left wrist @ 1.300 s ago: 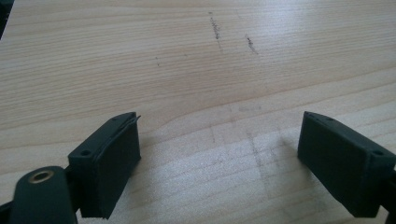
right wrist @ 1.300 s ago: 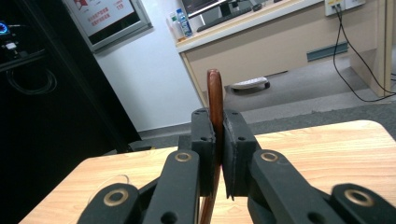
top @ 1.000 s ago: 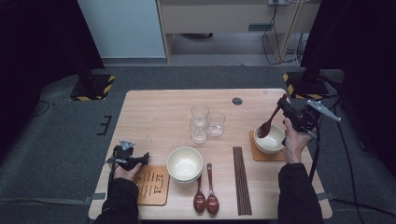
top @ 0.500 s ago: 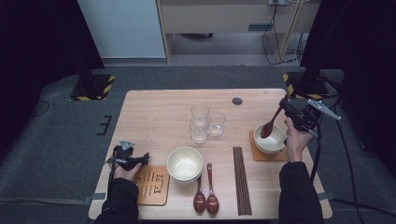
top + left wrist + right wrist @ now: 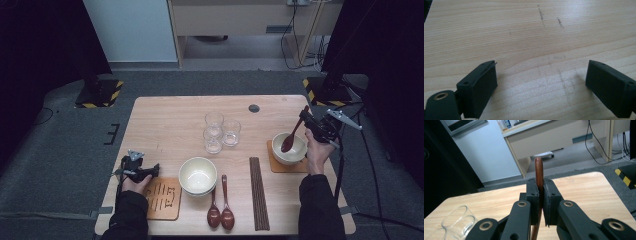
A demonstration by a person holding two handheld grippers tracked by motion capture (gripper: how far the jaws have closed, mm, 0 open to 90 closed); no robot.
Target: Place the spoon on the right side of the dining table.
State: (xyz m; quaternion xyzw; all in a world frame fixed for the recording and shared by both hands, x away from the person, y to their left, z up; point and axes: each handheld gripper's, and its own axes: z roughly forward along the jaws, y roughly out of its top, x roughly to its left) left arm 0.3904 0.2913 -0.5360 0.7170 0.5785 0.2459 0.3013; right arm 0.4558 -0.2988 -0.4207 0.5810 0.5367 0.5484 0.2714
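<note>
At the right side of the surface (image 5: 165, 125) the right gripper (image 5: 306, 121) has its fingers (image 5: 533, 195) clamped tight on the handle of a dark red wooden spoon (image 5: 291, 137), which slants down and to the left so that its bowl end sits inside the pale bowl (image 5: 289, 148) on the right orange coaster (image 5: 277, 165); from the right gripper view the handle stands upright between the two black pads, its tip poking up above them. Over at the near left corner the left gripper (image 5: 150, 171) rests low on the wood just beside the left orange coaster (image 5: 162, 199), its fingers (image 5: 480, 82) spread wide apart with only bare wood between them. In the middle stands a stack of cream bowls (image 5: 198, 175), with two more dark red spoons (image 5: 220, 207) lying side by side just near of it and a bundle of dark chopsticks (image 5: 258, 192) to their right. Three clear glasses (image 5: 220, 132) cluster together farther back, and a small dark round cap (image 5: 254, 108) sits in the wood near the far edge
</note>
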